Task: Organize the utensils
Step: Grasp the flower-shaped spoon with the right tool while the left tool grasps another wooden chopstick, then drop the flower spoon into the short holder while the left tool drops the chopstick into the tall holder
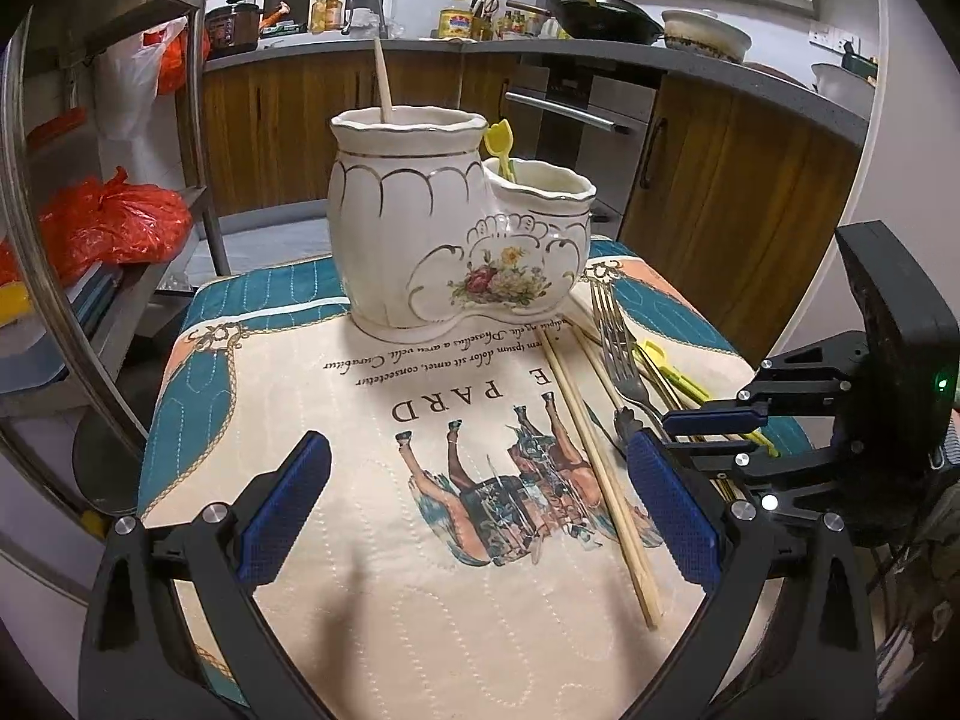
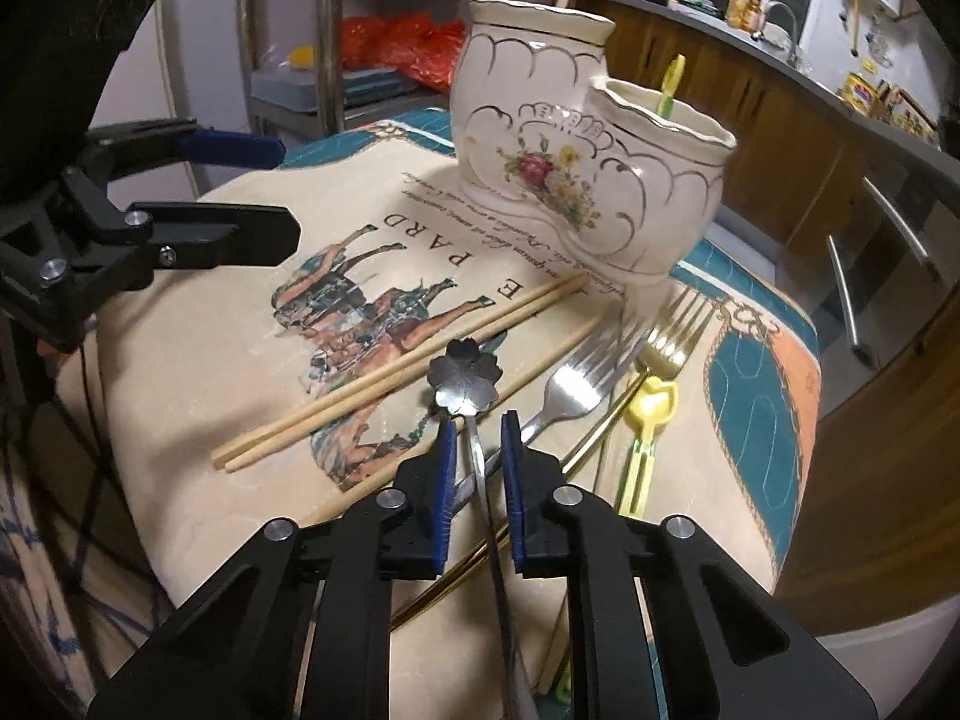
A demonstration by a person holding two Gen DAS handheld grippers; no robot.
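**Narrow grip on a thin spoon handle, fork pile close by**

Right gripper [image 2: 477, 444] nearly closed around the slim handle of the flower-bowled spoon [image 2: 465, 375], blue pads on either side with only a sliver of gap showing; contact with the metal not clear from the right wrist view. Spoon lying on the printed cloth [image 2: 198, 360], bowl pointing toward the ceramic holder [image 2: 576, 180], handle running back under the gripper. Left gripper [image 1: 480, 510] wide open, empty, hovering over the middle of the cloth, well apart from the utensils.

Remaining items just beside the spoon: a pair of chopsticks [image 2: 396, 366] to its left, a single chopstick crossing beneath it, a silver fork [image 2: 576, 384], a gold fork [image 2: 672, 336] and a yellow plastic utensil [image 2: 651, 414] to its right. Holder at the far end of the cloth, already carrying a wooden stick [image 1: 383, 78] in the tall compartment and a yellow piece [image 1: 501, 141] in the low one.

Likely trouble from here:
- Thin, smooth handle slipping or swivelling between the pads, bowl swinging down on lifting.
- Single chopstick under the spoon dragged or rolled along.
- Pad tips snagging the silver fork alongside.
- Spoon clipping the scalloped rim on the way in and nudging the holder.
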